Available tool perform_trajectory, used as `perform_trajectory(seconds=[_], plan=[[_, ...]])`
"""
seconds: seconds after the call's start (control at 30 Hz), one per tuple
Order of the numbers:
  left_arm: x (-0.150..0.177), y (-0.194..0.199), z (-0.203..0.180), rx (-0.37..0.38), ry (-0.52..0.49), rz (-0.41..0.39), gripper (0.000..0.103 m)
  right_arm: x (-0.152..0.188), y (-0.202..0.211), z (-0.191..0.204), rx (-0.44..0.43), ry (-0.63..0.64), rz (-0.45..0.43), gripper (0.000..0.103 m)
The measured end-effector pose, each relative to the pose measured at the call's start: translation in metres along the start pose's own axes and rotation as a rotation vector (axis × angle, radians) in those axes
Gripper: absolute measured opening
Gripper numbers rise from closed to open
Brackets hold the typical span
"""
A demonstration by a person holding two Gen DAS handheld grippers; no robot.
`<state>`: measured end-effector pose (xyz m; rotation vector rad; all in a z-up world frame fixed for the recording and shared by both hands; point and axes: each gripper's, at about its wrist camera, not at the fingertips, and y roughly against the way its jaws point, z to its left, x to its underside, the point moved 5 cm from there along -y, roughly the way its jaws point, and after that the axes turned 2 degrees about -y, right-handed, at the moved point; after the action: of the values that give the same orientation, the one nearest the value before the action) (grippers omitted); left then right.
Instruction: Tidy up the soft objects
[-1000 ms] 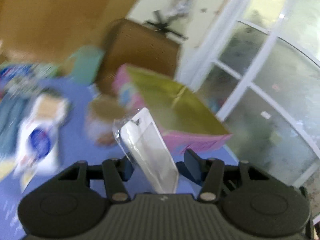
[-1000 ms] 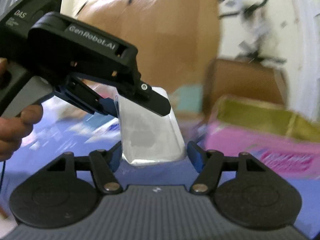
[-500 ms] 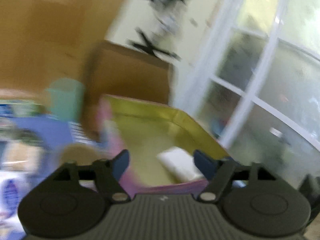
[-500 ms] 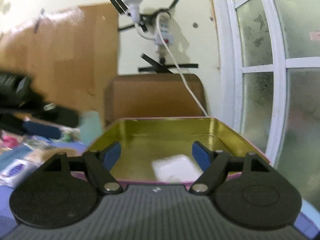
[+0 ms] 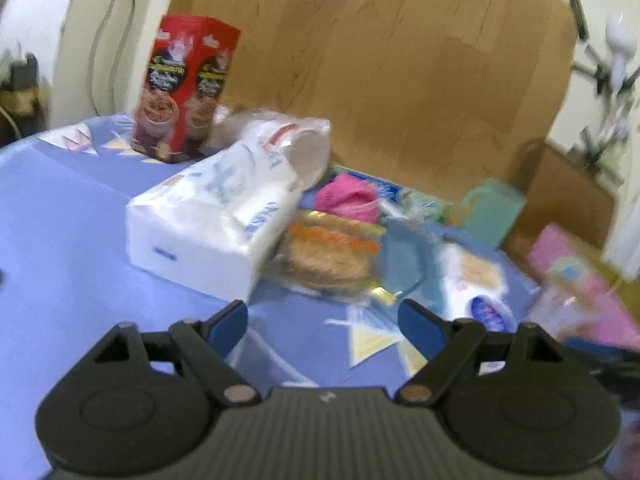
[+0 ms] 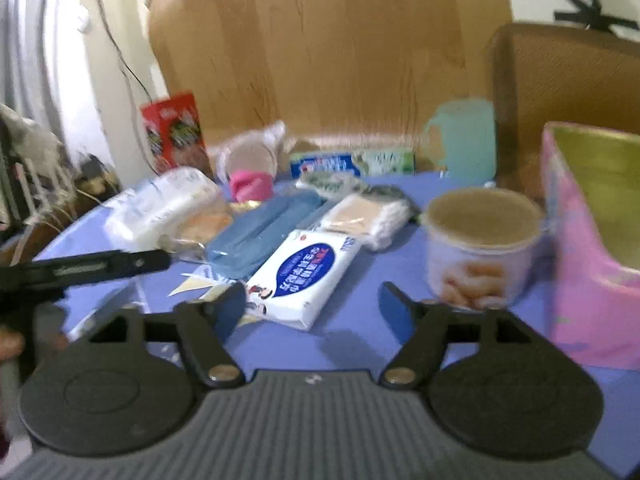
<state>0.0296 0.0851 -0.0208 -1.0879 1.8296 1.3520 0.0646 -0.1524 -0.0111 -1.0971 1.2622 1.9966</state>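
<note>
Here, through my left wrist view, my left claw [image 5: 323, 320] hangs wide over the blue surface [image 5: 60, 216]; its jaws have just been opening and nothing sits between them. Ahead of it lies a big white tissue pack [image 5: 212, 224], and just beside that a clear packet of straw-coloured fibre [image 5: 332, 256] with gold trim. Behind the packet sits a pink ball of yarn [image 5: 346, 198], and to the right of the packet a folded blue cloth [image 5: 404, 260]. A red snack box [image 5: 182, 88] stands upright at the far left of the surface, and a teal cup [image 5: 494, 210] stands at the back near the wooden board [image 5: 400, 60]. Everything is blurred, so labels are unreadable.

Through my right wrist view, my right claw [image 6: 312, 308] also stands wide, its jaws having just been opening, with nothing pinched. A white wet-wipe pack [image 6: 308, 280] with a blue oval label lies on the surface just ahead, its near end showing in the gap between the fingers. Behind it are the blue cloth [image 6: 260, 232] and a pack of cotton pads [image 6: 368, 212]. A round tub [image 6: 480, 248] with a tan lid stands to the right, next to a pink tin [image 6: 592, 280] with a gold inside, open at the top. My left claw's finger [image 6: 100, 266] reaches in from the left edge.
</note>
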Motion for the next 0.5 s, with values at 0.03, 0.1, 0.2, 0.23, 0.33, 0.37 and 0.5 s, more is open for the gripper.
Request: perform_trajectory(seconds=[0.03,0.1,0.2,0.23,0.33,0.37,0.5], plan=[[-0.001,0.001,0.003,-0.003,-0.001,-0.019,0.088,0.0,-0.011,0.005,0.005,-0.006,0.02,0.091],[-0.001,0.0,0.003,0.005,-0.007,-0.021,0.088,0.003,-0.024,0.014,0.01,-0.004,0.048,0.093],[0.0,0.005,0.004,0.025,-0.008,-0.033,0.088,0.004,-0.041,0.028,0.078,0.056,0.08,0.096],[-0.001,0.005,0.003,0.028,-0.005,-0.036,0.088,0.005,-0.048,0.029,0.091,0.063,0.1,0.096],[-0.001,0.004,0.003,0.044,0.004,-0.039,0.088,0.007,-0.051,0.029,0.074,0.087,0.101,0.066],[-0.001,0.004,0.003,0.046,0.005,-0.039,0.088,0.007,-0.047,0.027,0.075,0.082,0.1,0.056],[0.001,0.003,-0.001,0.059,-0.005,-0.014,0.088,0.021,-0.014,0.011,0.032,-0.008,0.096,0.004]])
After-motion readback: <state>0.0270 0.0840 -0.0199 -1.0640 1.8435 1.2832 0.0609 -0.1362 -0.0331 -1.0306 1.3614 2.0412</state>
